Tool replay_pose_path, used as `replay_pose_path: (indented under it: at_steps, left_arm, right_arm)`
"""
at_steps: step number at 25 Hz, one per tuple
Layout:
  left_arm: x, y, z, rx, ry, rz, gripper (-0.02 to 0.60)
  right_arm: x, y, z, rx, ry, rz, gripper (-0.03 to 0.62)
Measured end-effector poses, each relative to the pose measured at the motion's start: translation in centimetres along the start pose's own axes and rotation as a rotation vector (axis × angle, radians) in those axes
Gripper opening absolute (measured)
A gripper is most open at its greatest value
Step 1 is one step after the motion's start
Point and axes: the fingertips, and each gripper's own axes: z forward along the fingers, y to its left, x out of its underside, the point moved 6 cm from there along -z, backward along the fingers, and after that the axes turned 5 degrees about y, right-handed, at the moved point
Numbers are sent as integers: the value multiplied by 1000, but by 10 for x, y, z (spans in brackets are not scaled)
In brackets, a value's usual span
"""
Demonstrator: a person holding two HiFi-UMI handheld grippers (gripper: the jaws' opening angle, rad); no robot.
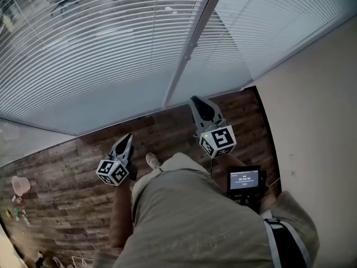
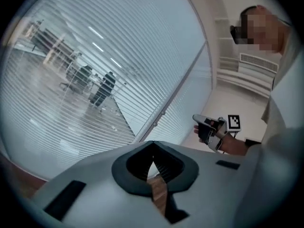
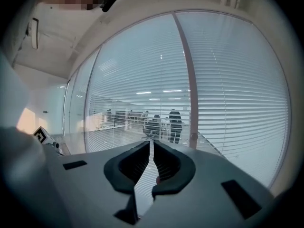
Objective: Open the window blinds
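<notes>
Seen from above, a person (image 1: pixel 189 222) in light shorts stands on a wooden floor (image 1: pixel 67 172) facing a tall glass wall. The window blinds (image 1: pixel 100 49) fill the whole upper part of the head view. They hang fully lowered, in two panels on either side of a slim pale window post (image 1: pixel 189 49) that slants down through the middle of the frame. Their horizontal slats are angled enough that a dim office with desks and chairs shows through them. The left tongs (image 1: pixel 126 139) sit low and left of centre, over the floor, pointing toward the blinds and well apart from them. In the left gripper view their dark jaws meet at the tips with nothing between them. The right tongs (image 1: pixel 198 102) are held higher in the frame, right of centre, near the foot of the window post, with a gap between them and the blinds. In the right gripper view their jaws are drawn together to a thin slit and grip nothing. A plain cream wall (image 1: pixel 318 105) runs down the right edge. A small screen device (image 1: pixel 244 180) glows at the person's right side. One shoe (image 1: pixel 152 161) peeks out below the left tongs, and a pink cup (image 1: pixel 20 185) stands on the floor at the far left.
</notes>
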Motion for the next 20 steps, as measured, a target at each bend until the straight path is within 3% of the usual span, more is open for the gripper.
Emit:
replay_pose_path:
  at_steps: [2,8,13,20]
  left_arm:
    - [4,8,-8,-28,-26,-47,15]
    - [21,7,-28,-94,-44,-88,15]
    - [36,-11,-26,-110,-34,-80,15]
    - [49,-82,-11,-99,-8,-1,15]
  right_arm:
    - [3,1,3,-14,9,13,12]
    - [13,-4,-14,-35,-15,50,12]
    - [23,-17,-26,-32,-16,78,20]
    - [28,-37,-91,-72,-51,95,63]
